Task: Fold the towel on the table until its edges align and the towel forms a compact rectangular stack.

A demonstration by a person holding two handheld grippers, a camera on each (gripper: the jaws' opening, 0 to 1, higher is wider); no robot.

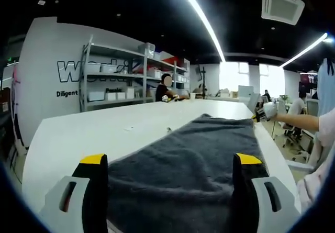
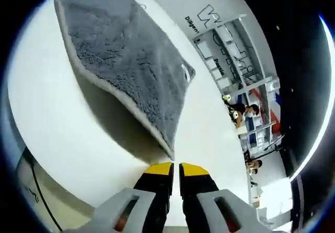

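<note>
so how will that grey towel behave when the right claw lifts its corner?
Likely floppy: the towel already sags between its lifted corner and the table. Thick pile suggests some weight, so it should drape rather than flutter. Probably grippy against the right claw, not slippery.

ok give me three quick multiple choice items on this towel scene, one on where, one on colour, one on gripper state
1. Where does the towel lie?
A. on the white table
B. on a shelf
C. on the floor

2. What colour is the towel?
A. red
B. dark grey
C. yellow

3. How do the left gripper jaws stand?
A. shut on a cup
B. pinched together
C. wide apart over the towel

Answers:
1 A, the towel spreads across the white tabletop.
2 B, its pile is dark grey in both views.
3 C, the two yellow-tipped jaws stand far apart with towel between them, while the right gripper has its jaws close together at a lifted towel corner.
</note>
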